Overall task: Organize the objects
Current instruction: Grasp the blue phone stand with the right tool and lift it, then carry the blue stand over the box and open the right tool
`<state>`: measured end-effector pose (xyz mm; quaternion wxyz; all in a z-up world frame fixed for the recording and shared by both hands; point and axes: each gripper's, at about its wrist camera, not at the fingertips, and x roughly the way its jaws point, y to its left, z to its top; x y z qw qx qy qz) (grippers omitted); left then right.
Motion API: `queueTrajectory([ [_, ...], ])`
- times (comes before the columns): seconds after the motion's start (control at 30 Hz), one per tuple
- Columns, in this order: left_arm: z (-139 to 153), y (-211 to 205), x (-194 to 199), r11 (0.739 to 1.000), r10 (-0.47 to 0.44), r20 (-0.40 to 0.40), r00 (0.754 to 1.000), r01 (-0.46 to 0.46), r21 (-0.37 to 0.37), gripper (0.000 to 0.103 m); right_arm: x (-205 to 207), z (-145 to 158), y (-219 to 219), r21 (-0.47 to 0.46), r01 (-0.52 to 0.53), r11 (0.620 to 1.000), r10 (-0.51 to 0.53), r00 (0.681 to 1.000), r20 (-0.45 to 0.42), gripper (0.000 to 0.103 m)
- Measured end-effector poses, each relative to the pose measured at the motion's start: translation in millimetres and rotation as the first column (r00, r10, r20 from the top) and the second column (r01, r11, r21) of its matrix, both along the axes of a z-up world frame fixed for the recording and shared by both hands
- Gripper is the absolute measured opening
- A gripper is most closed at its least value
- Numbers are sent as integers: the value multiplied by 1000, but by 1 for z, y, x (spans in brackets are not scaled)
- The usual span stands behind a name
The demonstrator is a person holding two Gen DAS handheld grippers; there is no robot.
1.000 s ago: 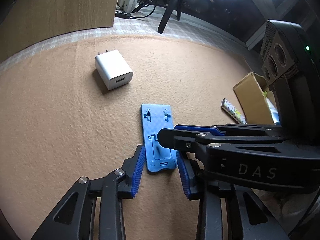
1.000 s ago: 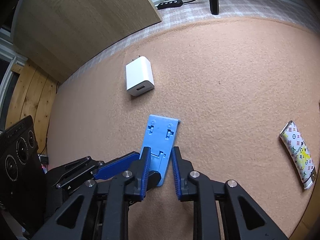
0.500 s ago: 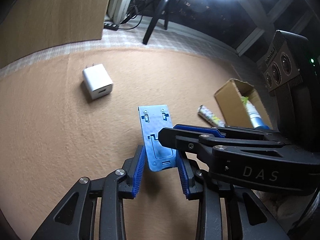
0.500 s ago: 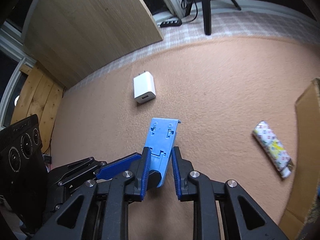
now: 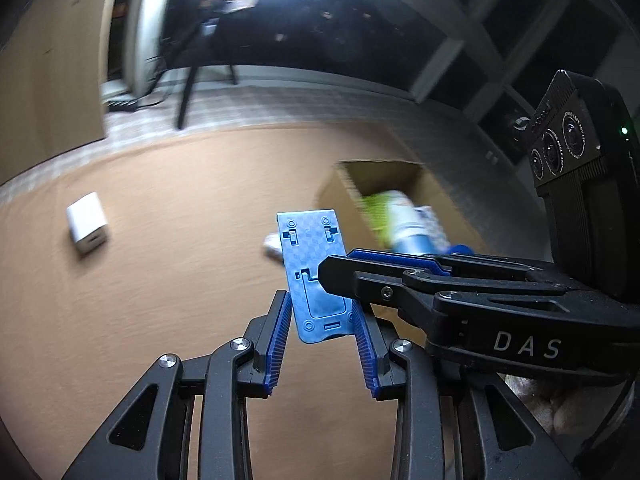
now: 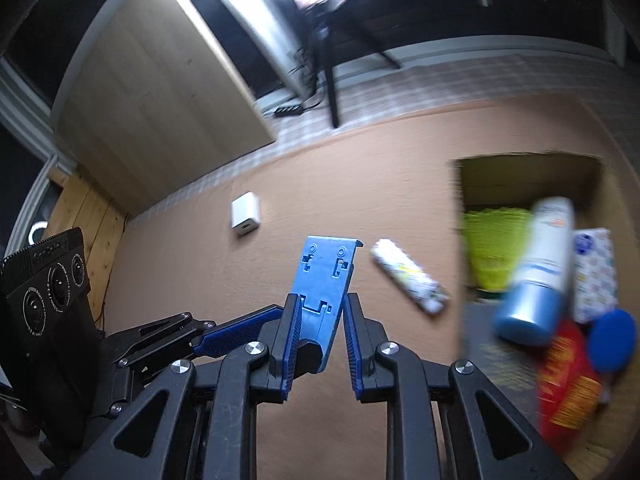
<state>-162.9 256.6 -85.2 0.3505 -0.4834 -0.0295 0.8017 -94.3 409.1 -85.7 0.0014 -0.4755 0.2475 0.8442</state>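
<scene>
Both the left gripper (image 5: 322,334) and right gripper (image 6: 320,334) pinch the flat blue plastic stand (image 6: 326,280) above tan carpet (image 5: 160,280), an open cardboard box (image 6: 520,172) lying beyond-right of the jaws.

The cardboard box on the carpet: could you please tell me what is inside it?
The cardboard box holds a blue-capped bottle, something lime-green, a patterned packet and a red packet; anything underneath is hidden.

Bare carpet (image 6: 168,280) at your frame's left; patterned tube (image 6: 408,278) and crowded cardboard box (image 6: 528,168) (upper right) obstruct.
</scene>
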Motion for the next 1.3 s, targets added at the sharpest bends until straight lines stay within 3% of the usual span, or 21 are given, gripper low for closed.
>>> queueTrajectory([
  [0.33,10,91,36,988,-156,-13,988,156,16,34,64,9,63,17,119,993,-119,993,1,20],
  [0.7,6,143,59,972,-234,-4,972,234,10,34,102,4,96,9,189,982,-189,982,10,20],
  [0.87,5,147,60,973,-230,15,973,229,16,34,109,7,96,17,188,982,-188,982,-7,21],
  [0.97,6,143,59,977,-212,6,977,212,3,36,109,10,92,32,181,983,-180,983,-16,35],
  [1.3,11,102,52,989,-146,1,989,146,1,36,96,15,70,35,136,990,-135,990,-29,40],
])
